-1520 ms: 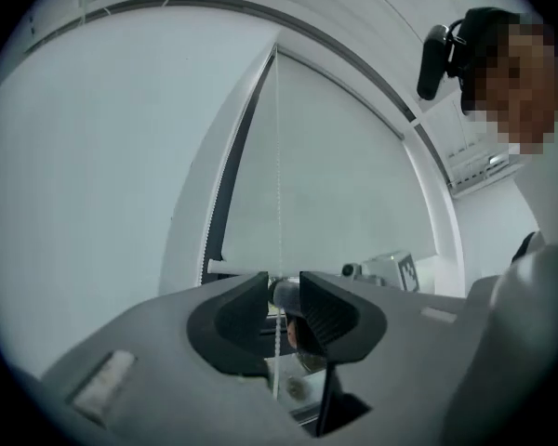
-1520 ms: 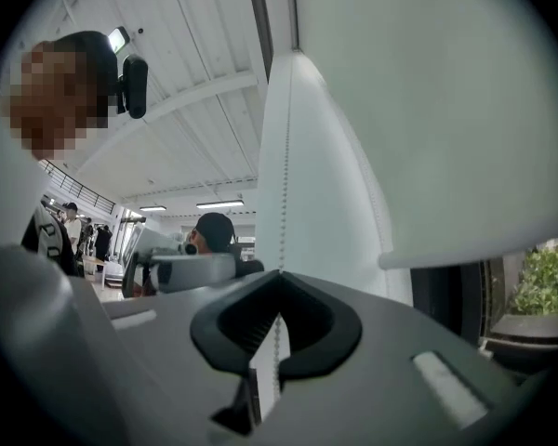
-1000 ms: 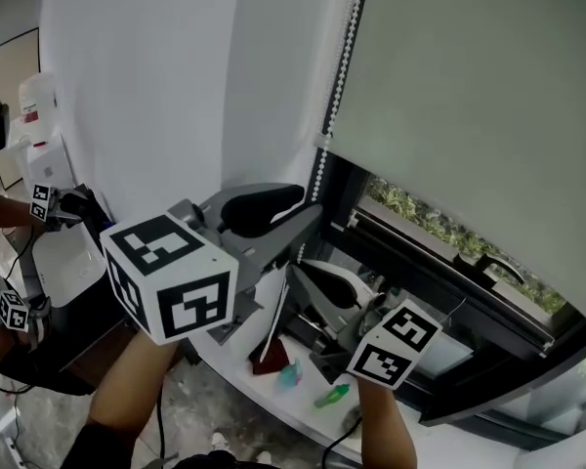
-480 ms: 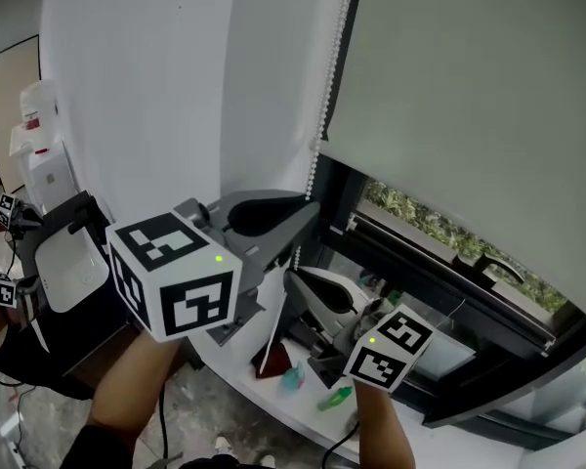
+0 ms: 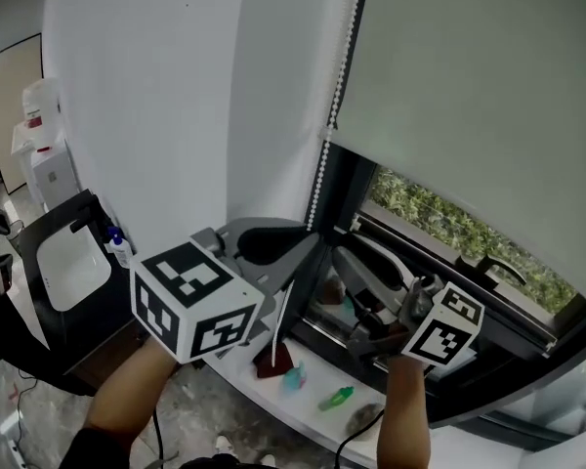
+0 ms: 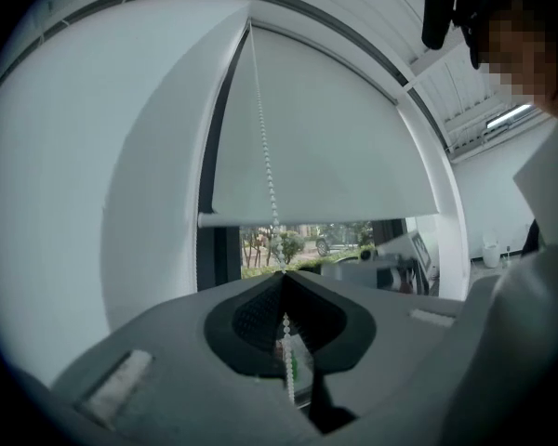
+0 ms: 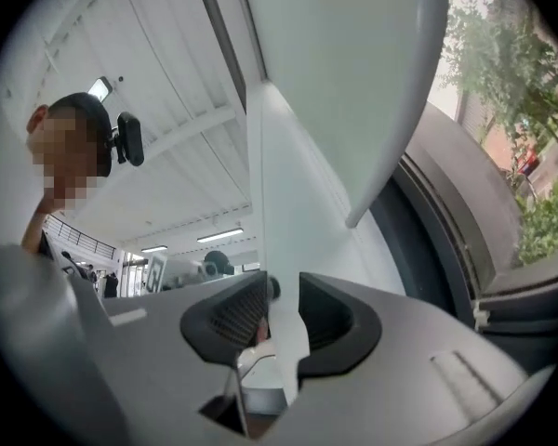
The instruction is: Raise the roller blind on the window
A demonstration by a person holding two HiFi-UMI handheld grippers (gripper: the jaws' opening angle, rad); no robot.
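left hand-held gripper (image 6: 281, 275) pressed together, pinching bead chain (image 6: 263, 147) | right hand-held gripper (image 7: 279, 288) jaws opening, nothing between them | roller blind (image 5: 469, 96) partly down over window

Roller blind (image 5: 469, 86): partly down, greenery visible under its bottom bar.
Bead chain (image 5: 334, 96): hangs along the blind's left edge.
Left gripper (image 5: 314, 238): jaws together on the chain's lower end.
Right gripper (image 5: 344, 279): just beside the left; jaws opening, clear of the chain.
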